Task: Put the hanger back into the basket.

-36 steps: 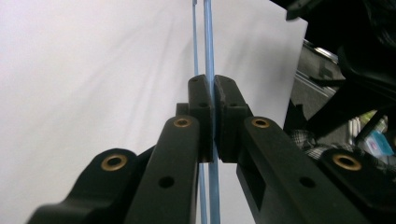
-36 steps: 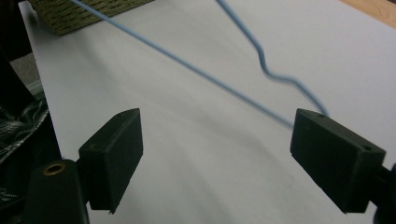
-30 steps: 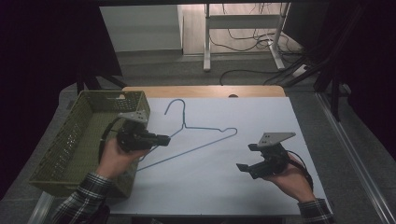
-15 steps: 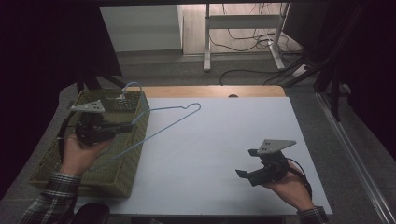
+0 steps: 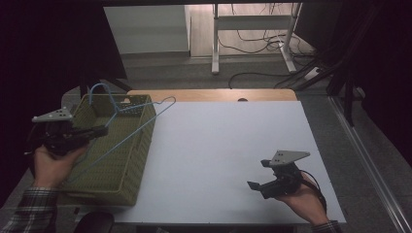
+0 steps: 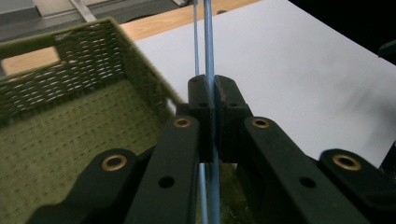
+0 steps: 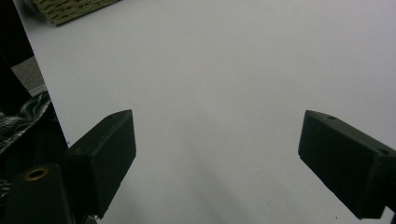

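1. Hidden behind the clamp in the left gripper view: part of the blue wire hanger (image 6: 208,42); lower end cut off.
2. Left gripper (image 5: 103,130) clamped on the hanger's wire, held level above the green basket (image 5: 127,167).
3. Hanger (image 5: 138,130) tilted over the basket's rim, hook uppermost.
4. Right gripper (image 5: 257,175) spread wide, nothing between, low over the white table (image 5: 233,145).
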